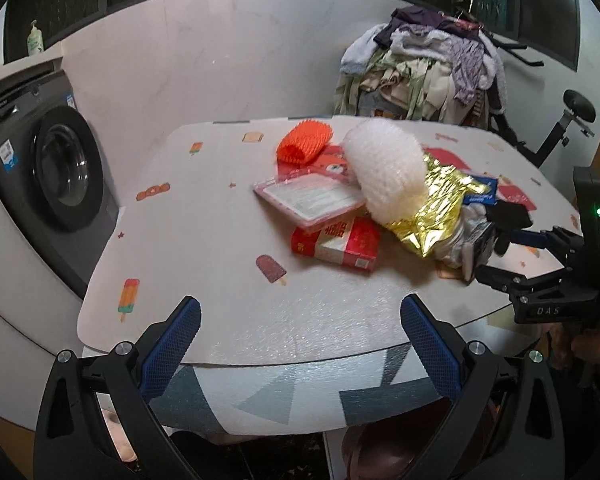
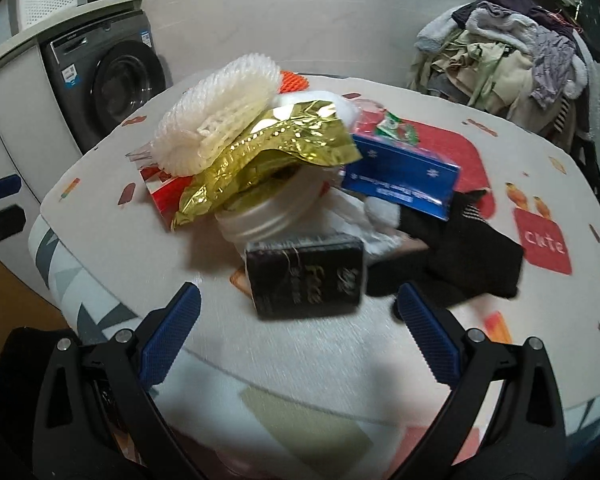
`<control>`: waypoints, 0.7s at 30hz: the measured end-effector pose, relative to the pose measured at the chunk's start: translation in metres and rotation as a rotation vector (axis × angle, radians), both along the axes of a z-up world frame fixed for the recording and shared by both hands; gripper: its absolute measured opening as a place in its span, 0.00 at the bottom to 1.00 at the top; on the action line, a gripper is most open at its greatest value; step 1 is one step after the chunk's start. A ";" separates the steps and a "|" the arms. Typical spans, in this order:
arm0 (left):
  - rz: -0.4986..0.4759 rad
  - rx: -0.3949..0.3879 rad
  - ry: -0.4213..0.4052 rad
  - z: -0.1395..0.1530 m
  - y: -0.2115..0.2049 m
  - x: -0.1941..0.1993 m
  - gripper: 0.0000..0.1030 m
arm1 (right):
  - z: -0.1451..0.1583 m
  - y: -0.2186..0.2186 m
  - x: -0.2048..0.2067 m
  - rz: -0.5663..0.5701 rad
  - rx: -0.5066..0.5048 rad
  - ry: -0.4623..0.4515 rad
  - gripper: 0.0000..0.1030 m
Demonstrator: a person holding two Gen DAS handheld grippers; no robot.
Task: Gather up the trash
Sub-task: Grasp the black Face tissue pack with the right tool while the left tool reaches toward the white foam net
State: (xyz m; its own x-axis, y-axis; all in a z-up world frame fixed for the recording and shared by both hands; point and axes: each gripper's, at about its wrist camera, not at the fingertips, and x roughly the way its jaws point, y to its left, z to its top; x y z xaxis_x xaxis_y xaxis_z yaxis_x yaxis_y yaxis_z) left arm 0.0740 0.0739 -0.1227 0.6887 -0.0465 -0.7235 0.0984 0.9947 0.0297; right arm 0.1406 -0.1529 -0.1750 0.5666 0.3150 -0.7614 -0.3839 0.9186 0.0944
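Note:
A heap of trash lies on the table: a white foam net [image 1: 386, 168] [image 2: 220, 116], a gold foil bag [image 1: 432, 208] [image 2: 268, 152], an orange foam net [image 1: 304, 140], a red box [image 1: 336, 244], a clear-sleeved card [image 1: 312, 198], a blue box [image 2: 400, 176], a round tin [image 2: 268, 212] and a black box [image 2: 304, 276]. My left gripper [image 1: 300, 328] hovers open over the table's near edge, short of the heap. Just before the black box, my right gripper [image 2: 298, 316] [image 1: 496, 256] stands open and empty.
The table [image 1: 204, 248] carries a mat printed with ice lollies. A washing machine [image 1: 56, 168] [image 2: 112, 80] stands at the left. A pile of clothes [image 1: 424, 64] [image 2: 508, 52] sits behind the table. Black cloth [image 2: 460, 264] lies to the right of the black box.

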 end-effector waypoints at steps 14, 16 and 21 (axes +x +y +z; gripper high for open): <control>-0.053 -0.137 -0.023 0.004 -0.006 0.023 0.91 | -0.006 -0.019 0.010 -0.027 0.125 0.007 0.64; -0.077 -0.160 -0.014 0.009 -0.013 0.035 0.87 | 0.000 -0.027 0.006 -0.044 0.147 -0.006 0.64; -0.108 -0.221 -0.021 0.020 -0.029 0.073 0.80 | 0.011 -0.044 -0.003 -0.088 0.141 -0.044 0.64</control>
